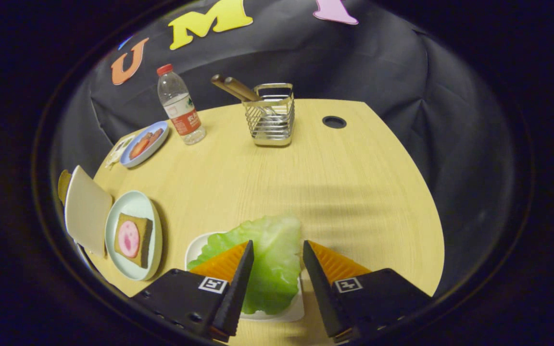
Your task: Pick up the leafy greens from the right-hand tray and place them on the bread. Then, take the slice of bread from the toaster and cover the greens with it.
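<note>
One leaf of leafy greens is framed between the spread fingers of the tool.

The tool is held wide apart, neither finger seen pressing on the greens, which lie on a small white tray on the wooden bench, the leaf reaching beyond the fingertips. To the left, a pale plate is seen carrying a slice of bread topped with a pink round of meat, and a cream toaster stands just beside it. Farther back, a blue plate of food, a water bottle and a wire basket with wooden handles are set near the bench's far edge.
</note>
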The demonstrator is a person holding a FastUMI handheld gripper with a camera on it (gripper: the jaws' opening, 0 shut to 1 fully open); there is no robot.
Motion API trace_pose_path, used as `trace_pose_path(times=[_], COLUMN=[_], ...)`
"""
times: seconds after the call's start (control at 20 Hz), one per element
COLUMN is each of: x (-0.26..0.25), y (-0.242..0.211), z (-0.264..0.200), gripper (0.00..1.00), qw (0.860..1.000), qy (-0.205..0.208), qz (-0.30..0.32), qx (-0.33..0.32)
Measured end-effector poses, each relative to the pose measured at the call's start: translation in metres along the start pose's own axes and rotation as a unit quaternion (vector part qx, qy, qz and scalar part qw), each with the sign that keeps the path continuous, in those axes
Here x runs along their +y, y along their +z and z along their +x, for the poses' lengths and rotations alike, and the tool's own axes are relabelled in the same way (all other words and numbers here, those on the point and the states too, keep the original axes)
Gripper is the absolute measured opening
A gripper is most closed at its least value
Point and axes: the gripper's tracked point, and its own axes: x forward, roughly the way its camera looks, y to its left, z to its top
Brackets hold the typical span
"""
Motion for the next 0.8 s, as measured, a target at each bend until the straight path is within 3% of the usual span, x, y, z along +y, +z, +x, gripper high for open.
trace_pose_path(times=[0.1,0.3,0.5,0.55,0.65,0.7,0.8], x=[0.002,0.003,0.011,0.007,0.004,0.006,0.008], y=[-0.002,0.002,-0.002,-0.003,-0.011,-0.015,-0.012], z=[0.0,-0.005,-0.008,-0.005,0.0,0.002,0.003], gripper=[0.54,0.44,0.44,0.44,0.04,0.14,0.12], qw=[1.0,1.0,1.0,1.0,0.999,0.999,0.999], qy=[-0.002,-0.005,0.003,-0.01,-0.018,-0.016,-0.015], qz=[-0.006,-0.012,-0.017,-0.018,-0.014,-0.011,-0.014], qx=[0.008,0.001,0.009,0.013,0.036,0.043,0.036])
